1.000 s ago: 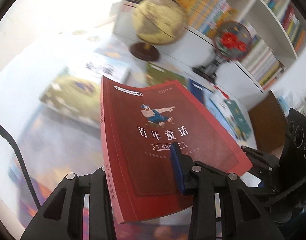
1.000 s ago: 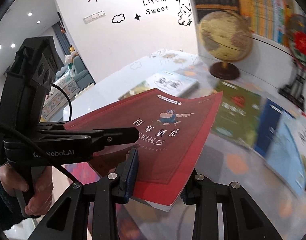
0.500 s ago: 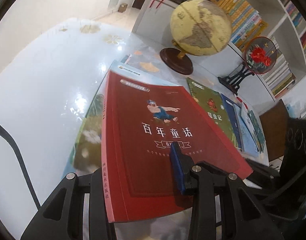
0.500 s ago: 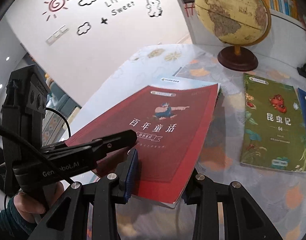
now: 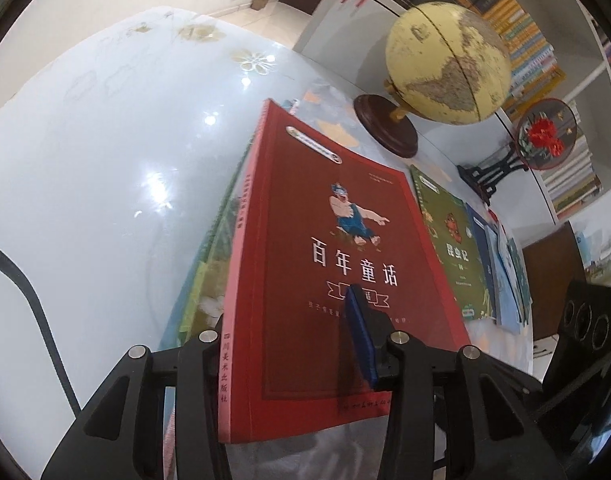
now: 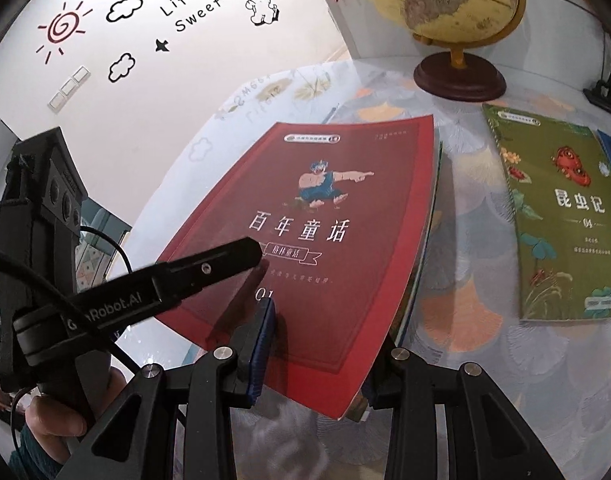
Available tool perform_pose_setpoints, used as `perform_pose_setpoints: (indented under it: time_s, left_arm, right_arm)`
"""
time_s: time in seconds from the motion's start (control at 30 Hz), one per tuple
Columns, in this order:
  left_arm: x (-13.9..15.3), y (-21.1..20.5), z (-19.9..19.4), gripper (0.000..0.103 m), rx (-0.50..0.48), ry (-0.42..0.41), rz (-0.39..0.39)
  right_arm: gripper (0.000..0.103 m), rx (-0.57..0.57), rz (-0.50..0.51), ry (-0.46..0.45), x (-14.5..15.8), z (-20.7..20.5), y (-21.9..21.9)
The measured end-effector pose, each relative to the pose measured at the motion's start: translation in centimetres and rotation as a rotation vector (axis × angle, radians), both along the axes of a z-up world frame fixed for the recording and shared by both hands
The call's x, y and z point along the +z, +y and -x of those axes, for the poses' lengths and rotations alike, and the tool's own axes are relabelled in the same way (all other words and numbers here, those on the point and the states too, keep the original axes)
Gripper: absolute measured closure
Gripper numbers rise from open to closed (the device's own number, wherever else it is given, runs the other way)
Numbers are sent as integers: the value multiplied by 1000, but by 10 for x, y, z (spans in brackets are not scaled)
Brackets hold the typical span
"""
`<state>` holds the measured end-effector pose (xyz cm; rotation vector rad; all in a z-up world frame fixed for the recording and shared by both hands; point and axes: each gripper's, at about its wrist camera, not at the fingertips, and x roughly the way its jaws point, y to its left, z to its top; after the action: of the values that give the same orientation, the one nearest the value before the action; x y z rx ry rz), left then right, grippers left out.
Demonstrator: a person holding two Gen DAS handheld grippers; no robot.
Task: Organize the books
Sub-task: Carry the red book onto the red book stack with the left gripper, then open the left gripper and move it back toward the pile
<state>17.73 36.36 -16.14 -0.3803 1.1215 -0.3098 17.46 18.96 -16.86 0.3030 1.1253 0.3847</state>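
The red book (image 5: 345, 280) had come down over the past second from a tilted carry above the surface (image 5: 105, 180) to sit on top of another book (image 5: 209, 272), whose green edge showed along its spine side and again at its lower right corner in the right wrist view. Where the two grippers had been sweeping across a blurred background, the frames were now sharp and the book lay almost flat, its far edge near the base of the globe (image 5: 445, 64).

The left gripper (image 5: 289, 344) straddled the spine end, and its jaws had just been opening, with the book between them; its blue pad (image 5: 357, 336) lay on the cover, though whether it was pressing could not be told. The right gripper (image 6: 317, 364) pinched the near right corner, one blue pad on the cover and the other finger under the edge.

That reads as the start of a release: the book was placed on the growing stack, and the green insect book (image 6: 561, 216) just beside it, with more books overlapping beyond, probably remained to be gathered.
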Motion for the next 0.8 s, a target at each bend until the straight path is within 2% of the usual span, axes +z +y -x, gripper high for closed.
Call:
perform_pose_setpoints:
  time_s: [0.2, 0.33, 0.47, 0.57, 0.63, 0.7, 0.8]
  left_arm:
    - [-3, 17, 4, 62, 42, 4, -11]
    - [3, 23, 10, 61, 64, -20, -77]
    - [6, 30, 13, 60, 87, -31, -72]
    - [10, 29, 15, 60, 88, -40, -93]
    - [13, 28, 17, 60, 89, -46, -93]
    - [19, 22, 20, 60, 87, -60, -91]
    - [31, 2, 25, 60, 52, -84, -97]
  right_arm:
    - [66, 9, 34, 2, -8, 2, 11]
    - [65, -2, 44, 15, -11, 2, 9]
    - [60, 40, 71, -1, -8, 1, 17]
    - [58, 54, 65, -3, -9, 0, 17]
    - [51, 67, 50, 12, -10, 0, 14]
    - [49, 92, 49, 27, -9, 4, 9]
    - [49, 131, 116, 30, -7, 22, -9]
